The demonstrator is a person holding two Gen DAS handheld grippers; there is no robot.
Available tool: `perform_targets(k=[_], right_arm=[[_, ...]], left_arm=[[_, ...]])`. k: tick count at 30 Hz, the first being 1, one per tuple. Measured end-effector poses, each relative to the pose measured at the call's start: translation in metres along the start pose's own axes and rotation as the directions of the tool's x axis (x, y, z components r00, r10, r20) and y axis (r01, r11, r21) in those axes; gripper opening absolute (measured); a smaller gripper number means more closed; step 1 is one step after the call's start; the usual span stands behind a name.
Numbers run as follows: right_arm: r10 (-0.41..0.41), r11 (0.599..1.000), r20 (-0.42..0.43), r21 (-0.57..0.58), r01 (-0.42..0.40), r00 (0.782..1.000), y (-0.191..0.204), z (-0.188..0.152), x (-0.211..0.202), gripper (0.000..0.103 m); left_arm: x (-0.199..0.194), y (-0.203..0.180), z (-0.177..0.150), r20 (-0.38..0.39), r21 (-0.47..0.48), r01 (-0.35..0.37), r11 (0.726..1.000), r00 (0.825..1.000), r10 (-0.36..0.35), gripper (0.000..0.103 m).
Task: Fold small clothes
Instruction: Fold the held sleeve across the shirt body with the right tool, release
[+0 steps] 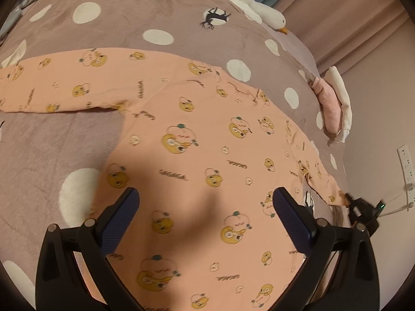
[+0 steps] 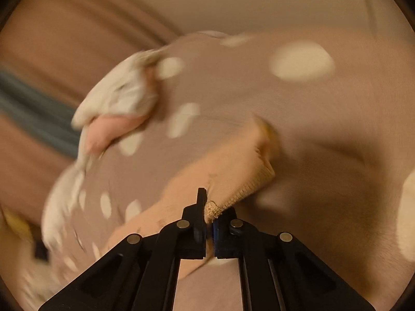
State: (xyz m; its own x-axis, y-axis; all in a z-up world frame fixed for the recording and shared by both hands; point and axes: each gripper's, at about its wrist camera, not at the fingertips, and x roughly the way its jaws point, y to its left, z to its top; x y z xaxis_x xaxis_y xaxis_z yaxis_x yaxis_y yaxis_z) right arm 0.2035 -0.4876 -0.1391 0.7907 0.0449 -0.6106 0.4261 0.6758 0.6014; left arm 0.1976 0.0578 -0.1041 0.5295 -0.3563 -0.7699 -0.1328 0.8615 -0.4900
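The right hand-held gripper (image 2: 209, 216) is clenched on the ribbed cuff (image 2: 243, 186) of the peach duck-print top's (image 1: 197, 155) right sleeve, the body spread leftward on the bed (image 1: 52, 145) under the released left hand-held gripper (image 1: 205, 202).

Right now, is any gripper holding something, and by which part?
The right gripper holds the peach shirt by its ribbed cuff. The left gripper is open and holds nothing.
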Motion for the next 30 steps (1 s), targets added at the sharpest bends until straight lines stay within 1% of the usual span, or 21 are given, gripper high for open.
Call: perform_targets(k=[2,3,4,6,7,10,11,12,14,15,16,17,18,19,20,21,22,24,27,29,30], right_arm=[[-0.004,0.989,0.01,-0.15,0.006,1.0,0.044,-0.003,-0.013,0.005],[-0.001,0.973,0.013,-0.232,0.004,1.0,0.072,-0.008,-0.02,0.005],[0.0,0.961,0.015,-0.275,0.004,1.0,0.088,-0.012,-0.023,0.005],[0.015,0.913,0.021,-0.407,-0.005,1.0,0.14,-0.027,-0.035,0.005],[0.022,0.895,0.022,-0.446,-0.01,1.0,0.159,-0.033,-0.037,0.005],[0.047,0.813,0.019,-0.581,-0.028,0.999,0.225,-0.063,-0.046,0.005],[0.048,0.768,0.021,-0.64,-0.024,0.999,0.252,-0.079,-0.048,0.005],[0.05,0.739,0.017,-0.673,-0.026,0.999,0.267,-0.089,-0.046,0.005],[0.063,0.662,-0.032,-0.747,-0.066,0.998,0.309,-0.119,-0.032,0.005],[0.055,0.599,-0.053,-0.797,-0.075,0.997,0.33,-0.147,-0.025,0.005],[0.043,0.558,-0.06,-0.827,-0.074,0.997,0.342,-0.164,-0.018,0.005],[0.029,0.503,-0.072,-0.861,-0.077,0.997,0.353,-0.188,-0.008,0.005],[0.016,0.455,-0.079,-0.887,-0.078,0.997,0.361,-0.209,-0.003,0.005],[-0.009,0.383,-0.078,-0.921,-0.069,0.997,0.37,-0.239,0.007,0.005],[-0.025,0.339,-0.079,-0.939,-0.066,0.997,0.374,-0.256,0.014,0.005],[-0.05,0.268,-0.077,-0.961,-0.061,0.996,0.378,-0.283,0.024,0.005],[-0.064,0.232,-0.072,-0.971,-0.055,0.995,0.381,-0.296,0.031,0.005],[-0.112,0.111,-0.037,-0.993,-0.025,0.993,0.38,-0.335,0.047,0.005],[-0.144,-0.007,-0.027,-1.0,-0.028,0.989,0.371,-0.367,0.06,0.005],[-0.154,-0.03,-0.055,-0.998,-0.061,0.987,0.367,-0.375,0.06,0.005],[-0.174,-0.054,-0.068,-0.995,-0.078,0.982,0.366,-0.38,0.063,0.005]], left_arm=[[-0.008,0.009,-0.003,0.003,-0.015,0.002,1.0,1.0,-0.002,0.103],[-0.012,0.014,-0.004,0.007,-0.024,0.0,1.0,1.0,0.0,0.103],[-0.017,0.019,-0.006,0.011,-0.031,-0.003,1.0,1.0,0.003,0.103],[-0.026,0.028,-0.008,0.02,-0.045,-0.005,0.999,1.0,0.006,0.103],[-0.032,0.034,-0.01,0.025,-0.054,-0.004,0.999,1.0,0.006,0.103],[-0.048,0.049,-0.01,0.049,-0.074,0.005,0.997,0.999,-0.001,0.103],[-0.052,0.053,-0.01,0.057,-0.08,0.006,0.997,0.998,-0.001,0.103],[-0.057,0.061,-0.01,0.067,-0.09,0.008,0.996,0.998,-0.002,0.103],[-0.062,0.07,-0.009,0.073,-0.105,0.005,0.994,0.997,0.002,0.103],[-0.064,0.076,-0.008,0.074,-0.113,0.001,0.994,0.997,0.007,0.103],[-0.066,0.082,-0.008,0.077,-0.12,-0.003,0.993,0.997,0.013,0.103],[-0.068,0.087,-0.008,0.08,-0.125,-0.004,0.992,0.997,0.014,0.103],[-0.069,0.092,-0.009,0.082,-0.131,-0.006,0.991,0.996,0.017,0.103],[-0.07,0.098,-0.009,0.083,-0.139,-0.009,0.99,0.996,0.02,0.103],[-0.071,0.103,-0.009,0.083,-0.147,-0.01,0.989,0.996,0.023,0.103],[-0.071,0.109,-0.008,0.082,-0.157,-0.012,0.987,0.996,0.025,0.103],[-0.071,0.114,-0.008,0.081,-0.168,-0.012,0.986,0.996,0.026,0.103],[-0.071,0.123,-0.007,0.078,-0.184,-0.017,0.983,0.996,0.031,0.103],[-0.071,0.136,-0.005,0.075,-0.206,-0.024,0.978,0.996,0.041,0.103],[-0.071,0.144,-0.004,0.079,-0.224,-0.021,0.974,0.996,0.04,0.103],[-0.07,0.147,-0.003,0.082,-0.233,-0.018,0.972,0.996,0.039,0.103]])
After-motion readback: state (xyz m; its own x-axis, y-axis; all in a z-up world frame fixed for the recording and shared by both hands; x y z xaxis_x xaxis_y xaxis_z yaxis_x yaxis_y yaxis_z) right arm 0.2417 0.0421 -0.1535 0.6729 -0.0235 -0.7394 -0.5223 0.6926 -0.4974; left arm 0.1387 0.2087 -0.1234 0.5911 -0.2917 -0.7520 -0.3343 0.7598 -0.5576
